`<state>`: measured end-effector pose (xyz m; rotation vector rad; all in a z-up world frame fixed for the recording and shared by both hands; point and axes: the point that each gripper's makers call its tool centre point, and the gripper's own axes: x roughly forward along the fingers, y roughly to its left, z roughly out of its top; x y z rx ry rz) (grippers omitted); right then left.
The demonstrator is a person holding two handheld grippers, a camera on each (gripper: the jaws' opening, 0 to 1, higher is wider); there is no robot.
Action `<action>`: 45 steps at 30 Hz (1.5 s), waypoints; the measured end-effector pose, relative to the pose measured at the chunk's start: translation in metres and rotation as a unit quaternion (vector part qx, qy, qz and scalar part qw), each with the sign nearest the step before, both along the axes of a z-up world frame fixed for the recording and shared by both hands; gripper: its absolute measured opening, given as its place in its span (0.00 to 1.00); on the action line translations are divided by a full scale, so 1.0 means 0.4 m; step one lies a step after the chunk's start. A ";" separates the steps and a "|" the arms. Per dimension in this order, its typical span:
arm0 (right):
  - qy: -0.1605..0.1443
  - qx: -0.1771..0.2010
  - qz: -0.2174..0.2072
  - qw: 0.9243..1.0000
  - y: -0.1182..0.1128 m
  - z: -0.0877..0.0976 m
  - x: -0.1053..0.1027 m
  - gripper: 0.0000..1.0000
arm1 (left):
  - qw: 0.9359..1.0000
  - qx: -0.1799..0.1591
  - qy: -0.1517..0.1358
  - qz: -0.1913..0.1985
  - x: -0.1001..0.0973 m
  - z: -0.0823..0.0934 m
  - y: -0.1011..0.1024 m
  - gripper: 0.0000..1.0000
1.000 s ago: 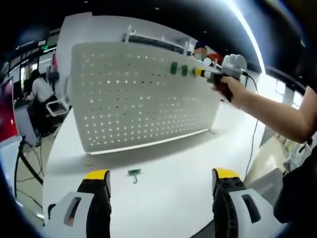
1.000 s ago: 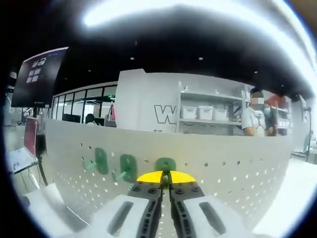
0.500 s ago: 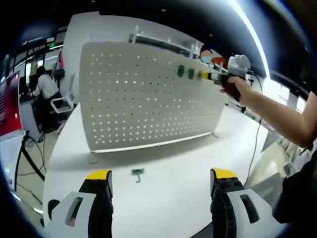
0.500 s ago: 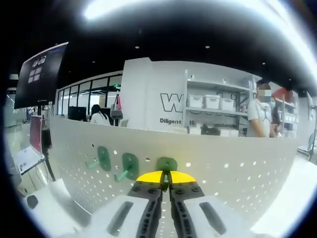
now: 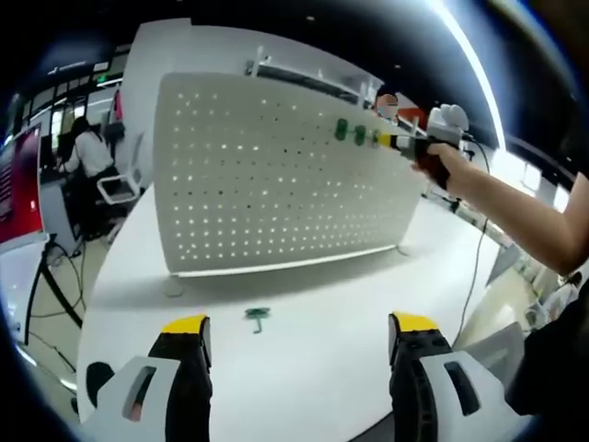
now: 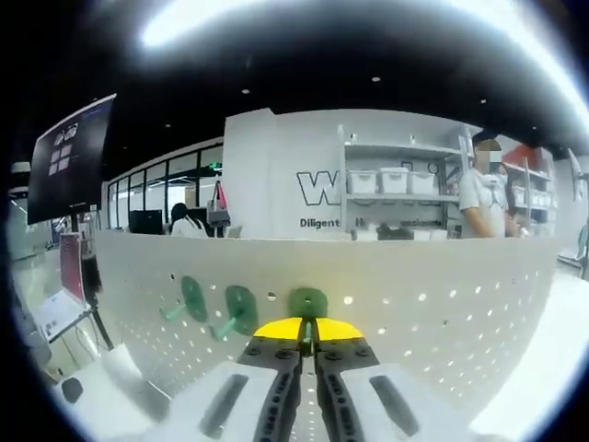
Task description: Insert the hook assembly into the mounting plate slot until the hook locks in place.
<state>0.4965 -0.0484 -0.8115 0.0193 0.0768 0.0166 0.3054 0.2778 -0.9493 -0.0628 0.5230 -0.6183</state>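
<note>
A dark ceiling [image 6: 304, 74] carries a long bright light strip [image 6: 276, 18] and a few small spot lamps. A white wall [image 6: 276, 175] bears large dark lettering [image 6: 317, 189]; beside it a shelf [image 6: 391, 198] holds white bins [image 6: 396, 180]. To the left runs a row of windows [image 6: 156, 198], with a dark monitor [image 6: 69, 147] hung high. A person sits at a desk [image 5: 87, 157] near a red screen [image 5: 18, 184]. The white table [image 5: 304, 350] has a rounded edge.
</note>
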 end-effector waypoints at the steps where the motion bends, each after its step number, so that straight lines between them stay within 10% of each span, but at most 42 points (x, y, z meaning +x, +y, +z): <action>1: -0.001 0.000 0.000 1.000 0.000 0.000 0.000 0.00 | 1.000 -0.001 0.001 0.000 0.000 -0.001 0.000 0.80; 11: -0.013 -0.024 -0.010 1.000 0.000 0.004 0.005 0.00 | 1.000 -0.002 0.003 0.002 0.000 -0.003 0.004 0.80; 15: 0.031 -0.085 -0.016 0.996 0.002 0.001 0.007 0.00 | 1.000 -0.001 0.006 0.001 -0.003 -0.008 0.002 0.80; 21: 0.020 -0.023 -0.016 0.999 0.000 0.000 0.006 0.00 | 1.000 0.000 0.008 -0.005 -0.008 -0.010 -0.008 0.81; 26: 0.018 -0.091 -0.022 0.995 -0.008 -0.009 -0.010 0.11 | 1.000 0.006 0.015 -0.009 -0.010 -0.018 -0.008 0.81; 30: -0.013 -0.009 0.020 1.000 0.037 0.034 -0.035 0.16 | 1.000 0.006 0.023 -0.007 -0.015 -0.024 -0.005 0.83; 38: -0.062 -0.008 0.025 0.998 0.005 0.129 -0.113 0.21 | 0.999 0.028 0.043 -0.009 -0.037 -0.052 0.008 0.87; 45: -0.038 -0.005 0.036 0.999 -0.016 0.099 -0.190 0.22 | 0.998 0.030 0.055 -0.011 -0.051 -0.060 0.002 0.91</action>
